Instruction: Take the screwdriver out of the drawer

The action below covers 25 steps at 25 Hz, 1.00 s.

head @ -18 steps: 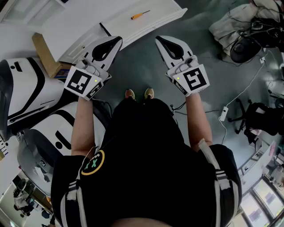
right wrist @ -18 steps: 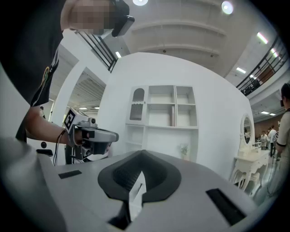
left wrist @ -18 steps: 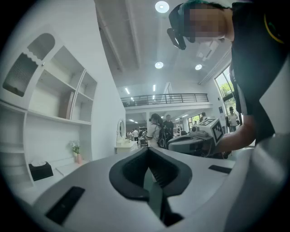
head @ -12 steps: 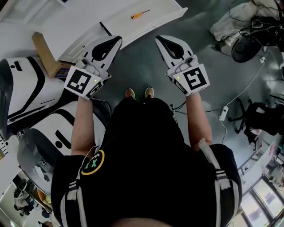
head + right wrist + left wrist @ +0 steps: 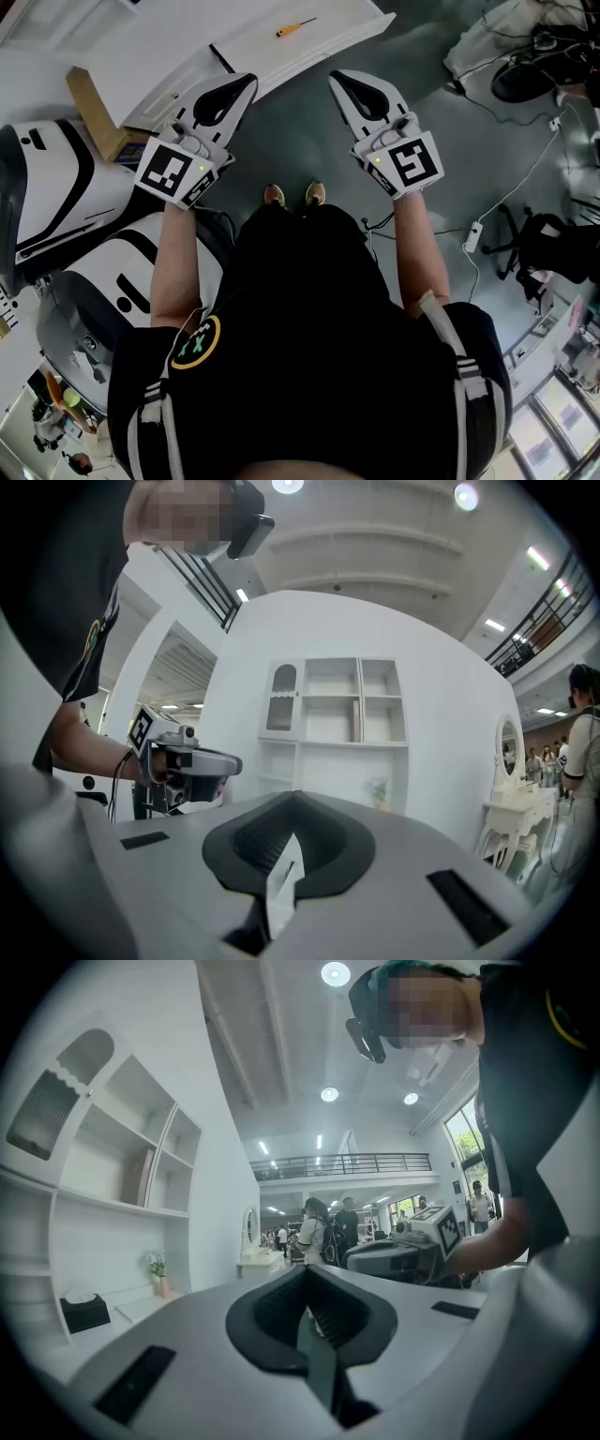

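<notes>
Orange screwdriver (image 5: 295,29) near desk (image 5: 178,42) edge, grey floor (image 5: 295,141)

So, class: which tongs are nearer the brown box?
Left. The left tongs sit to the right of the brown box; the right tongs lie farther right.

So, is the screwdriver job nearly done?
Done: hard to say. The orange-handled screwdriver lies in the open on the white top, and I cannot make out a drawer around it. In hand: nothing. The left gripper and the right gripper are both shut and empty, held level above the floor, apart from the screwdriver. Left: probably reaching over and picking it up, if it needs moving.
</notes>
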Each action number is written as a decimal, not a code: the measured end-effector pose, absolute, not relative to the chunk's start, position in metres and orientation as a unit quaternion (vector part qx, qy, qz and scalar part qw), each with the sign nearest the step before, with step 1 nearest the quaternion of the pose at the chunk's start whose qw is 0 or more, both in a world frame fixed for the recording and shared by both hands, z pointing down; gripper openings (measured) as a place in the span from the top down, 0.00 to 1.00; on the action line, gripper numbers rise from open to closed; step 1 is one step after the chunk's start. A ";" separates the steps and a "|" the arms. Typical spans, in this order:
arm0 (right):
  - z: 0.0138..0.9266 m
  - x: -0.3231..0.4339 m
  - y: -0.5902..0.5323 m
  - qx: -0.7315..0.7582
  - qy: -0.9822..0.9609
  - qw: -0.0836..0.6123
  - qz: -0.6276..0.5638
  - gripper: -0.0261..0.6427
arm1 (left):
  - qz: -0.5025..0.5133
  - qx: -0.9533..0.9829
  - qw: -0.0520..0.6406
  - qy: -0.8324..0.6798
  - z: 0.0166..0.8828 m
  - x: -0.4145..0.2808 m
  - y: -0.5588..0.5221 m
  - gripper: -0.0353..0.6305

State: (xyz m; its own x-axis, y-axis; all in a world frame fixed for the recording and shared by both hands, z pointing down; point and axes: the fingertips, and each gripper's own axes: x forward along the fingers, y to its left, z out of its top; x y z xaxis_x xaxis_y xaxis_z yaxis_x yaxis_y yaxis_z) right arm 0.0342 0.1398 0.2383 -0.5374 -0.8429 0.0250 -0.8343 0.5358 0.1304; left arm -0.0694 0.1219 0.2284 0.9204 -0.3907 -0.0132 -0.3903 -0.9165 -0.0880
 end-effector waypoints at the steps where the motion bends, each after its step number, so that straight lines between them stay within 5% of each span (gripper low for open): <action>1: 0.238 0.034 0.140 0.479 -0.875 0.042 -0.051 0.93 | -0.002 -0.979 0.045 0.199 0.228 -0.069 0.122 0.92; 25: 0.240 0.033 0.136 0.449 -0.892 0.027 -0.040 0.40 | -0.004 -0.979 0.043 0.199 0.230 -0.063 0.114 0.92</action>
